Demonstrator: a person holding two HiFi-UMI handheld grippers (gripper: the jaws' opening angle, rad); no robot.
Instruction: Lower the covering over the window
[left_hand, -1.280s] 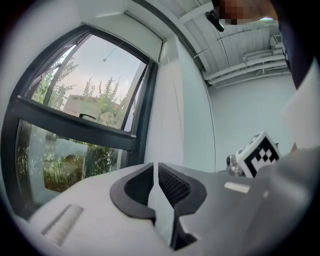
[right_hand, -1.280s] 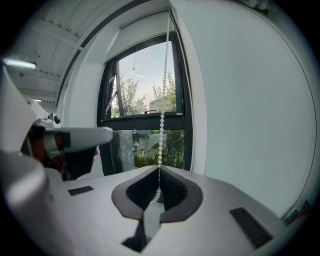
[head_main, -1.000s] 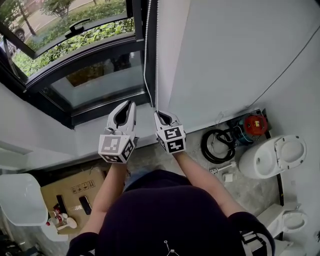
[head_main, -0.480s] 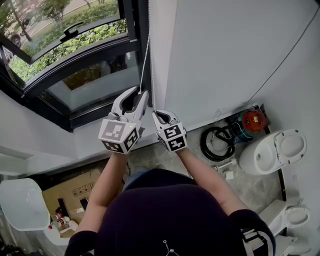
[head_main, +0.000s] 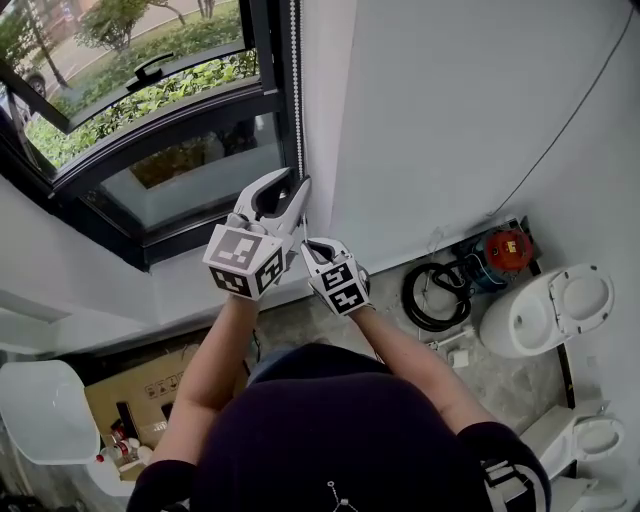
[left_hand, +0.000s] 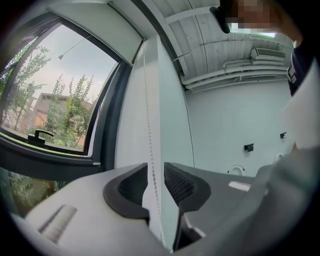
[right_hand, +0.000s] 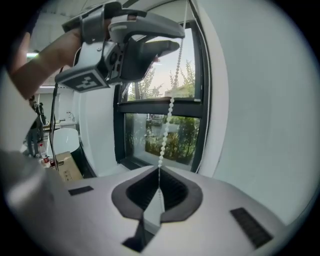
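A white bead chain (head_main: 294, 90) hangs beside the window's (head_main: 150, 130) dark frame. My left gripper (head_main: 290, 188) is raised level around it. Its jaws have just been opening, and the chain (left_hand: 146, 110) runs through the gap in my left gripper (left_hand: 156, 172) without being pressed by either pad. Lower down, my right gripper (head_main: 308, 243) is shut on the same chain. In the right gripper view the beads (right_hand: 167, 120) rise out of my right gripper's (right_hand: 159, 172) closed pads toward the left gripper (right_hand: 172, 42) above. A pale blind (left_hand: 100, 25) sits high at the window's top.
Below on the floor are a white toilet (head_main: 545, 310), a coiled black hose (head_main: 435, 290) by a red device (head_main: 508, 248), a cardboard box (head_main: 140, 385) and a white basin (head_main: 40, 400). A plain white wall (head_main: 450, 110) stands right of the window.
My left gripper has risen and shifted right along the chain, and its jaws have opened. My right gripper has sunk a little with the chain in it.
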